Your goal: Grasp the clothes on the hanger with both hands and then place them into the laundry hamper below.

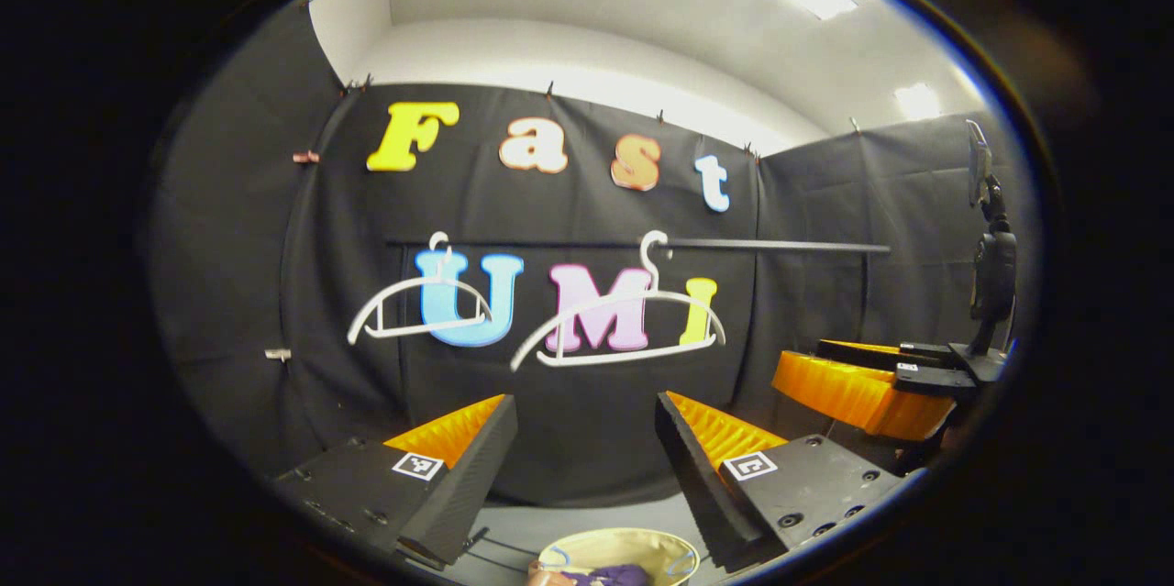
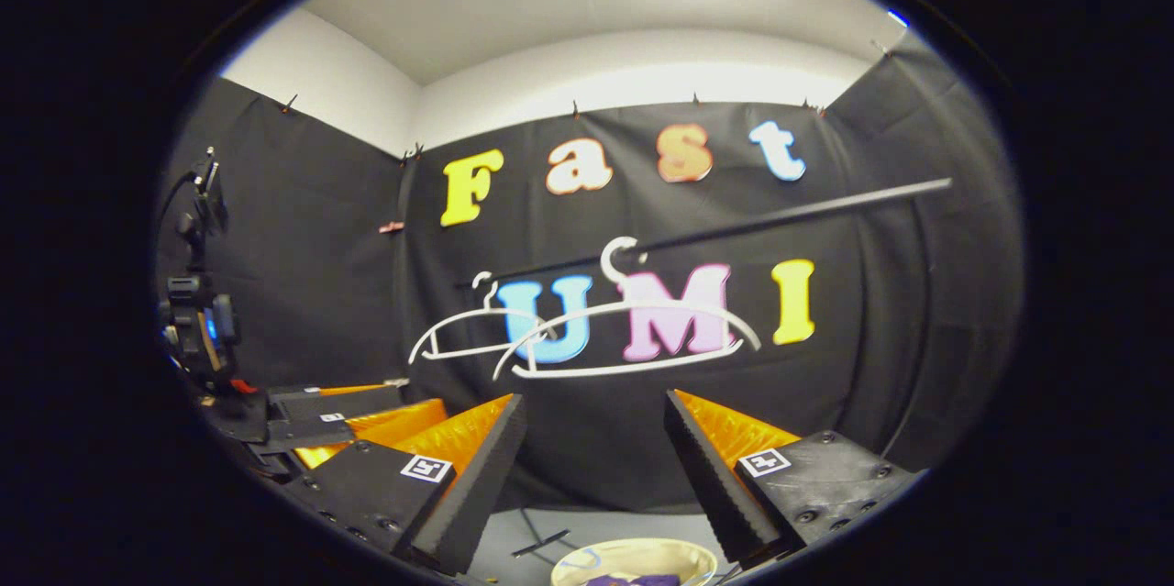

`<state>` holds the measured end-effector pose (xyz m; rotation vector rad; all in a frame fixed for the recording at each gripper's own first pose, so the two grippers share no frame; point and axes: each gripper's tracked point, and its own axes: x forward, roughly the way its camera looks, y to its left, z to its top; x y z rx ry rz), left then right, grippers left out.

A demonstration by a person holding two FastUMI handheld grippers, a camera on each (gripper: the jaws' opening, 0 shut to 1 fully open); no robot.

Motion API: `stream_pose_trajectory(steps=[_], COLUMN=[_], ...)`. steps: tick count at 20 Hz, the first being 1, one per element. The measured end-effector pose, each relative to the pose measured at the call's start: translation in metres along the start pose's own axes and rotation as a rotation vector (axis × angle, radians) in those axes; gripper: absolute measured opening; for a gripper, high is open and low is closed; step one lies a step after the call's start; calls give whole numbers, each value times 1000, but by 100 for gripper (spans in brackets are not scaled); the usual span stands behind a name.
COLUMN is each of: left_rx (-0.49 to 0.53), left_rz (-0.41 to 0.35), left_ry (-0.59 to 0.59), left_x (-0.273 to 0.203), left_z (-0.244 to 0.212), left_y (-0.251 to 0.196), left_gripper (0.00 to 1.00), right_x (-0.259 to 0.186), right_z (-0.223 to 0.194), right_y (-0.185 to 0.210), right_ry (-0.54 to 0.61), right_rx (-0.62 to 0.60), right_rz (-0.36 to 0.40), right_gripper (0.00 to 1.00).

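Left gripper view: purple clothes (image 1: pixel 613 575) lie in the hamper (image 1: pixel 618 542) below the released left tongs (image 1: pixel 585 448). Right gripper view: the right tongs (image 2: pixel 594 448) gape, both bare hangers (image 2: pixel 626 329) overlapping on the rail (image 2: pixel 780 215).

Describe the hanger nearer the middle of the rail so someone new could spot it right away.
Find the dark rail running across the black cloth wall. Two bare white hangers hang from it; the one meant is the right hanger in the left gripper view. It looks larger and hangs lower than the left hanger, and sits straight above the hamper.
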<state>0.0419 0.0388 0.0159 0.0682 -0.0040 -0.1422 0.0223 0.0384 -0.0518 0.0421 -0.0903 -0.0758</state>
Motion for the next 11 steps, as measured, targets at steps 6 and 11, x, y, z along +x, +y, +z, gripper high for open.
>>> stream_pose_trajectory(steps=[6,11], left_rx=[12,14], left_rz=[44,95], left_ry=[-109,-134], left_x=[-6,-12], left_z=[40,56], left_y=[-7,-23], left_gripper=[93,95], right_x=[-21,-15], right_z=[46,58], right_y=[-5,-23], right_ry=[-105,-110], right_rx=[-56,-56], right_rz=[-48,-18], right_gripper=[92,93])
